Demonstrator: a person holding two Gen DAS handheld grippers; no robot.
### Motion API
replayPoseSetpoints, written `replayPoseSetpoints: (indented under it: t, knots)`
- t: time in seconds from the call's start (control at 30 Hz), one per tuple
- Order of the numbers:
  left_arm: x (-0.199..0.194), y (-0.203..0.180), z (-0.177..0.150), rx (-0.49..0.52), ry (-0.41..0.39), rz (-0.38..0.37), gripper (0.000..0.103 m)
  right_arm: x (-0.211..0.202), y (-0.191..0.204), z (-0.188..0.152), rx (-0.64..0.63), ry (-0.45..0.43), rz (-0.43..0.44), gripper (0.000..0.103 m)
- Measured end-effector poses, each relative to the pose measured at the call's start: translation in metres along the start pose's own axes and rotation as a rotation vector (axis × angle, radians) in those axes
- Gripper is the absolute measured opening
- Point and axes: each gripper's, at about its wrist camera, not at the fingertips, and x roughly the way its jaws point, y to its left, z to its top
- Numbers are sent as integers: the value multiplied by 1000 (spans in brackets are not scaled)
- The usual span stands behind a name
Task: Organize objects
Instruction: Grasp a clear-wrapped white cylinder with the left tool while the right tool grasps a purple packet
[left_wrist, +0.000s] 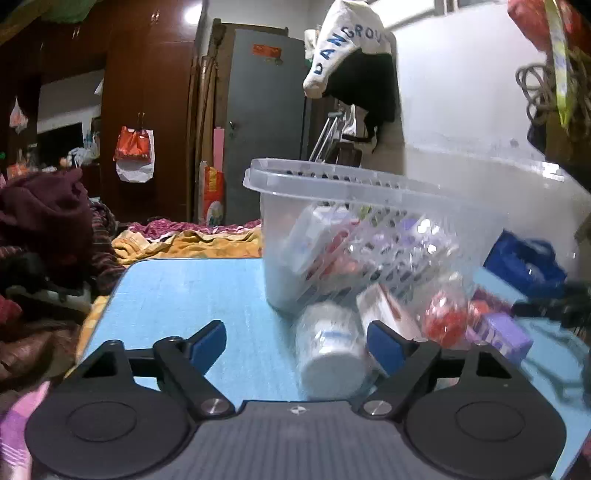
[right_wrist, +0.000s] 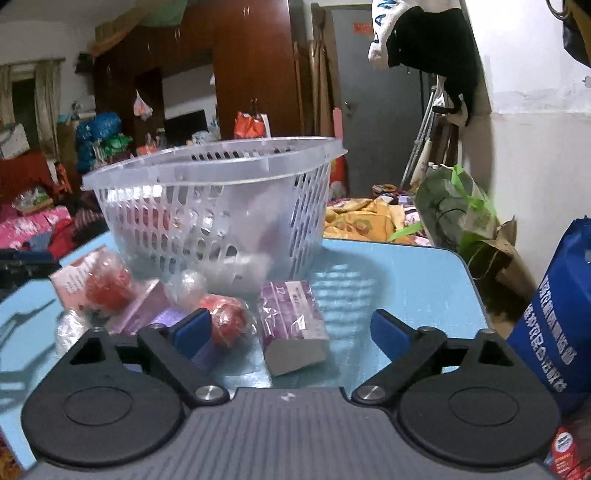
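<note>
Basket (right_wrist: 221, 206) first: it's the clear slotted plastic one sitting toward the back of the blue table (right_wrist: 406, 280), already holding a few boxes and packets, and in the left view it looks tilted or propped on the stuff beside it, though we honestly can't tell if that's just lens warp. Our left gripper (left_wrist: 295, 341) is spread wide with nothing held, and a white bottle (left_wrist: 328, 350) lies on its side between the fingers, closer to the right-hand pad. Our right gripper (right_wrist: 291, 332) is open and empty too, with a purple tissue pack (right_wrist: 293, 325) lying between its fingers and a red plastic-wrapped ball (right_wrist: 225, 319) just beside the left pad. More clutter sits in front of the basket: a clear bubble-looking ball (right_wrist: 186, 286), another red wrapped thing (right_wrist: 107, 288) and a pink box (right_wrist: 74, 275). What worries us here is that the bottle is round and on its side, so closing off-centre would probably just roll it away or squirt it into the basket wall. The tissue pack's film looks slippery too, so a shallow pinch could grab wrapper only. With both grippers working the same small pile, we could also easily bump the basket or knock the loose balls off the table edge.
</note>
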Motion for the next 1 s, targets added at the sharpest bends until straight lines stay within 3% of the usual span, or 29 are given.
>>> replayPoseSetpoints:
  t: [0.1, 0.17, 0.27, 0.33, 0.37, 0.47, 0.83, 0.9, 1.0]
  knots:
    - [11, 3, 2, -41, 33, -7, 85, 6, 6, -1, -20, 26, -4, 84]
    - [21, -3, -1, -21, 85, 7, 84, 8, 4, -3, -28, 37, -11, 73]
    - [31, -8, -5, -8, 149, 1, 84, 12, 2, -3, -34, 55, -19, 66]
    - [28, -9, -6, -13, 141, -3, 84, 13, 2, -3, -39, 62, -17, 62]
    - [27, -8, -6, -14, 138, -3, 81, 13, 2, -3, -40, 64, -17, 61]
    - [27, -6, -7, -25, 145, -27, 51, 13, 3, -4, -46, 63, -29, 47]
    - [32, -8, -4, -7, 166, -39, 53, 23, -1, -1, -29, 113, -3, 50]
    - [32, -6, -4, -22, 166, -48, 53, 22, -2, -1, -25, 90, -19, 48]
    - [23, -2, -3, -45, 104, -58, 51, 14, -1, -2, -25, 43, -27, 48]
